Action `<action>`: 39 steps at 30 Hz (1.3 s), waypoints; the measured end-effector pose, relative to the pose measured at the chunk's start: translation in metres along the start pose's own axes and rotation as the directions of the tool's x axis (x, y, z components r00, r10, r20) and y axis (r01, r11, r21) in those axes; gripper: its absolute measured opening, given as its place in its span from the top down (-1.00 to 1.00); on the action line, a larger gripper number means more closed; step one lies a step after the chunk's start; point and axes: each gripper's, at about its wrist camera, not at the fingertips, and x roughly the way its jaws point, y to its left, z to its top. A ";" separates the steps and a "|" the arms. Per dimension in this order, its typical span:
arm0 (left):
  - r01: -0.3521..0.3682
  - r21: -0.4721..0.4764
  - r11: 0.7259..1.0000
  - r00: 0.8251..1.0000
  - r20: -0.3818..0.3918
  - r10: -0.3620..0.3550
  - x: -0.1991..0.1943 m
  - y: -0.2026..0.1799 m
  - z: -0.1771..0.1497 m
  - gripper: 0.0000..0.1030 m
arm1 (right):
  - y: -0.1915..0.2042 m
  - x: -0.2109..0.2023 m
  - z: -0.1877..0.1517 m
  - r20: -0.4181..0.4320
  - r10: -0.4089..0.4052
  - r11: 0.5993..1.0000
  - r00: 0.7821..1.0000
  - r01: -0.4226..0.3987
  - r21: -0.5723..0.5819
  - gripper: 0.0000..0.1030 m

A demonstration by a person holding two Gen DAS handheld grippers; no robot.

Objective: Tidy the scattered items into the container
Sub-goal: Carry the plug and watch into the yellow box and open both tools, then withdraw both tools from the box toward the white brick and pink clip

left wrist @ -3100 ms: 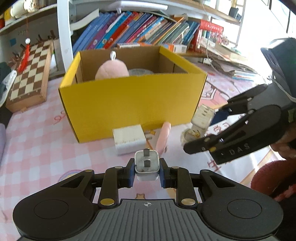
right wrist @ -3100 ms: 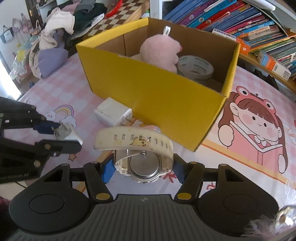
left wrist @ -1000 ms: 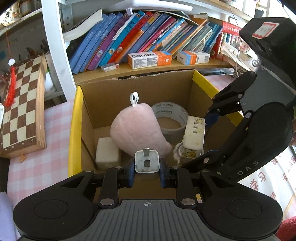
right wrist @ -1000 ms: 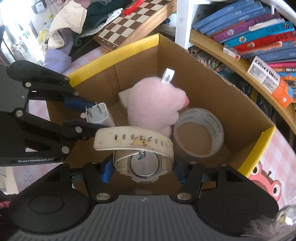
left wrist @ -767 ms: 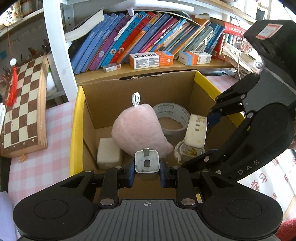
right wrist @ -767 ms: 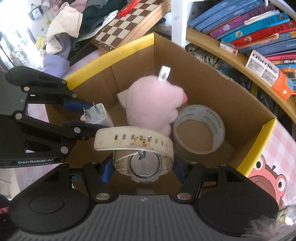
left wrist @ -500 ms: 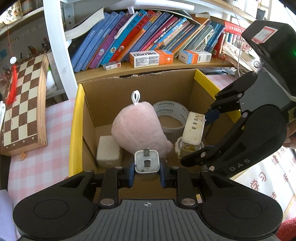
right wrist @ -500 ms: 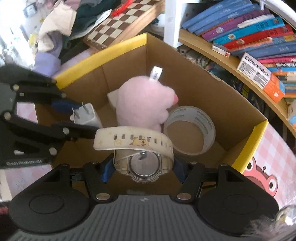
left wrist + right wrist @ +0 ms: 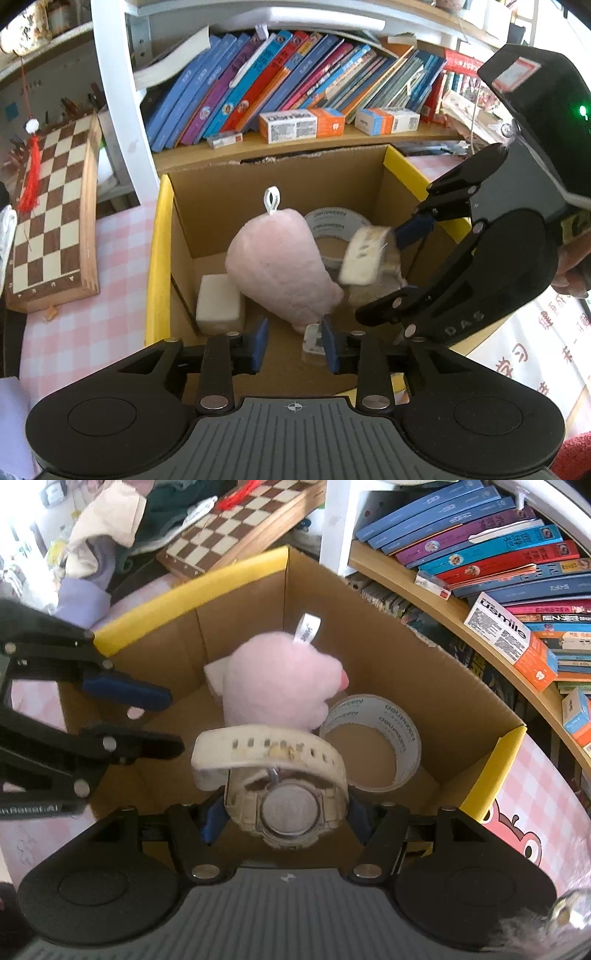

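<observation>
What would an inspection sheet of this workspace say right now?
Surface: pink checked tablecloth with cartoon prints.
Job's things: cardboard box holding a pink plush toy, tape roll and white block; wall charger blurred inside the box; wristwatch over the box.
Clutter: nothing seen loose on the cloth.
Grippers: left gripper open, with the charger loose by its fingers; right gripper flanks the wristwatch, grip unclear.
Cables: nothing seen.
Surroundings: chessboard, shelf of books, heap of clothes.
</observation>
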 end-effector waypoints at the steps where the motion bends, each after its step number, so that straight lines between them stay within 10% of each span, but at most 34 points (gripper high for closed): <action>1: -0.001 0.002 1.000 1.000 0.008 0.001 -0.002 0.000 -0.001 0.38 | 0.000 -0.004 0.000 0.013 0.000 1.000 1.000 0.000 0.007 -0.34; 20: 0.002 -0.040 0.999 0.960 0.279 0.009 -0.109 0.002 -0.024 0.08 | 0.027 -0.126 -0.037 0.325 -0.115 0.984 0.939 0.062 0.170 -0.66; 39: -0.025 -0.029 0.999 0.961 0.273 0.032 -0.142 0.013 -0.088 -0.38 | 0.092 -0.146 -0.110 0.306 -0.325 0.909 0.895 0.206 0.363 -0.73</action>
